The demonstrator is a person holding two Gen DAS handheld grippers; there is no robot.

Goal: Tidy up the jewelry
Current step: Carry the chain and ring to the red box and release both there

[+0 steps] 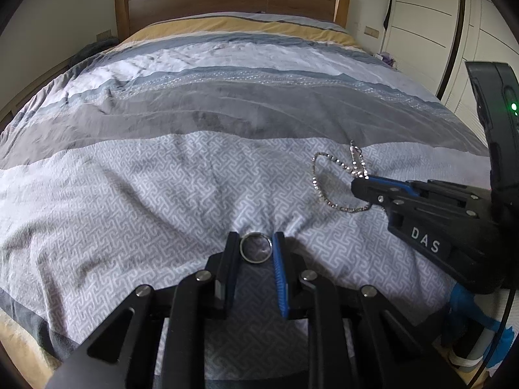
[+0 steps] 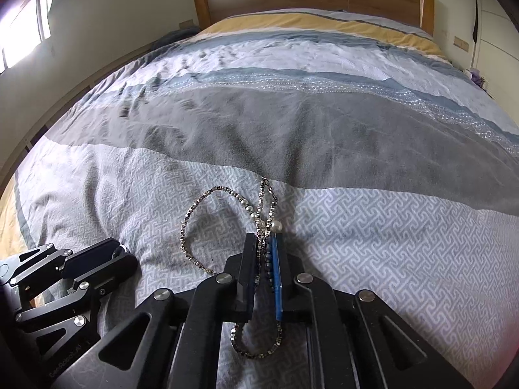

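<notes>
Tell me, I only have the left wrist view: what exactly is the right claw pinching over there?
Observer: A chain necklace, caught between the right claw fingers.
Operator: Is it plain chain? I only see links.
Observer: No, it carries several pearls just beyond the fingertips.
Operator: Is all of it in front of the claw?
Observer: No, a loop also trails back under the claw body.

Ring (image 1: 255,247): held between the fingers of the left gripper (image 1: 256,243), above the bedspread (image 1: 162,178).
Necklace (image 2: 227,227): clamped in the right gripper (image 2: 264,243), loops draped ahead and left.
Headboard (image 1: 227,0): behind the bedspread.
Right gripper: positioned right of the left gripper.
</notes>
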